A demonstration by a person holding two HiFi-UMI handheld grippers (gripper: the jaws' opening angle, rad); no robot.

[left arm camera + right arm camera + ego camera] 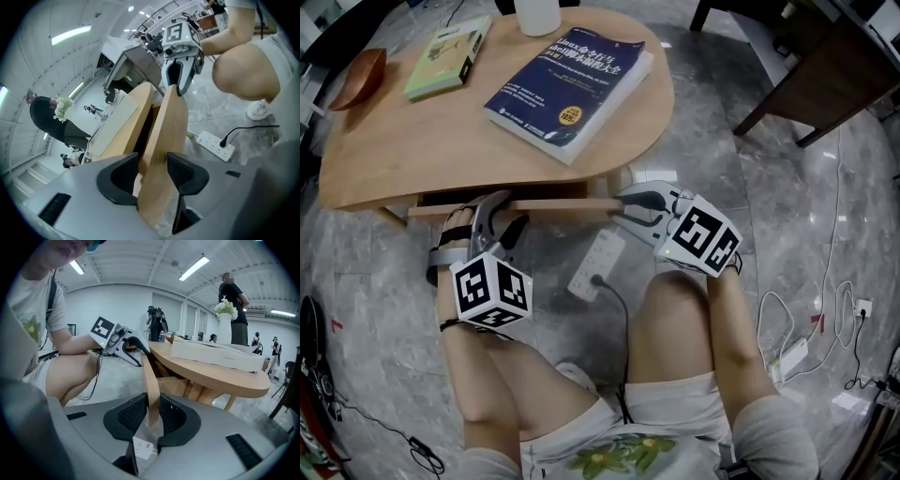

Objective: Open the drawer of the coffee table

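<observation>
The left gripper (492, 208) and the right gripper (623, 204) are both clamped on the drawer front (558, 205), which projects only slightly from under the counter (422, 150) edge; most of the pull-out appears to remain.

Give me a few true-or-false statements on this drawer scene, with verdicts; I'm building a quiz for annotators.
1. The left gripper and right gripper both clamp the drawer front. True.
2. A power strip lies on the floor by the table. True.
3. The blue book lies on the floor. False: it lies on the table.
4. The green book is stacked on the blue book. False: they lie apart.
5. Nothing is plugged into the power strip. False: a black plug sits in it.
</observation>
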